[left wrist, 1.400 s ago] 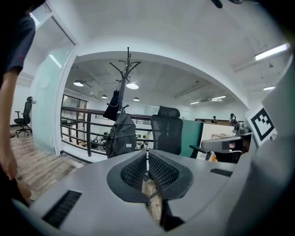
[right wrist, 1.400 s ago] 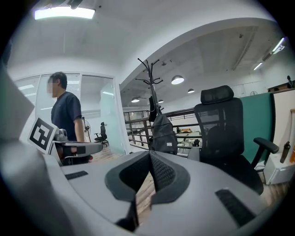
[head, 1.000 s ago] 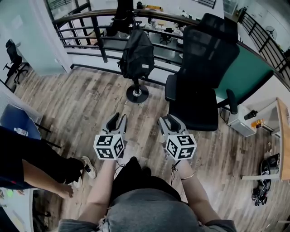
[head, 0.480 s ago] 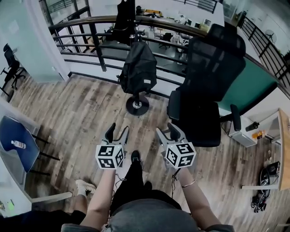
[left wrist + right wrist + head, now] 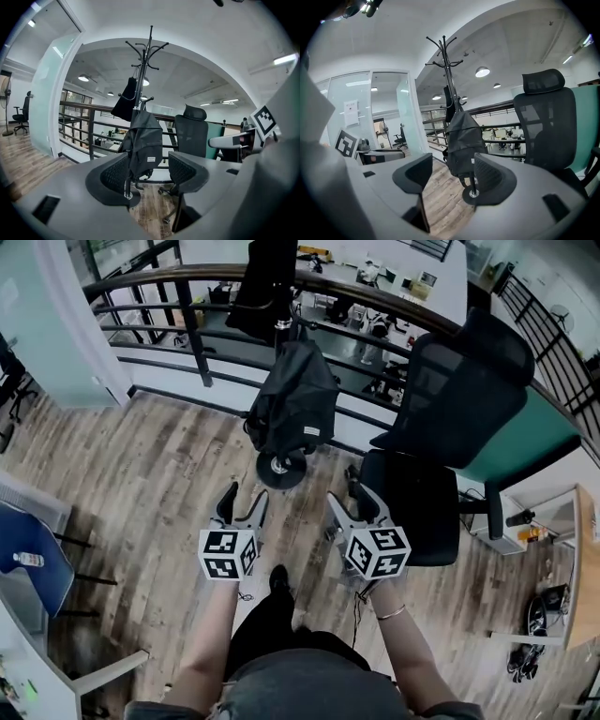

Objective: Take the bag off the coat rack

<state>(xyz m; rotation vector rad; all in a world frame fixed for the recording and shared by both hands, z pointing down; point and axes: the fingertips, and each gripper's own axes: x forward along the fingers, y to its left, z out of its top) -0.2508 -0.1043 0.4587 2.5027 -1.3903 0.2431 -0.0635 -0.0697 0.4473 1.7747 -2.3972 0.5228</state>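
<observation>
A black backpack point(image 5: 295, 395) hangs on the black coat rack point(image 5: 278, 468), which stands in front of the railing. The backpack point(image 5: 144, 145) fills the gap ahead of my left gripper point(image 5: 147, 173), still well out of reach. In the right gripper view the backpack point(image 5: 464, 138) hangs just left of the right-hand finger of my right gripper point(image 5: 452, 176). Seen from the head view, the left gripper point(image 5: 246, 498) and right gripper point(image 5: 349, 495) point side by side at the rack's base. Both pairs of jaws have just been opening and hold nothing.
A second dark garment point(image 5: 267, 277) hangs higher on the rack. A black mesh office chair point(image 5: 450, 409) stands close on the right of the rack. A metal railing point(image 5: 169, 310) runs behind. A blue chair point(image 5: 23, 549) is at the left edge, and a desk point(image 5: 586, 521) at the far right.
The view and both grippers have moved forward towards the coat rack, so the bag is nearer. Both jaws stand wider apart. The person at the left edge is out of view.
</observation>
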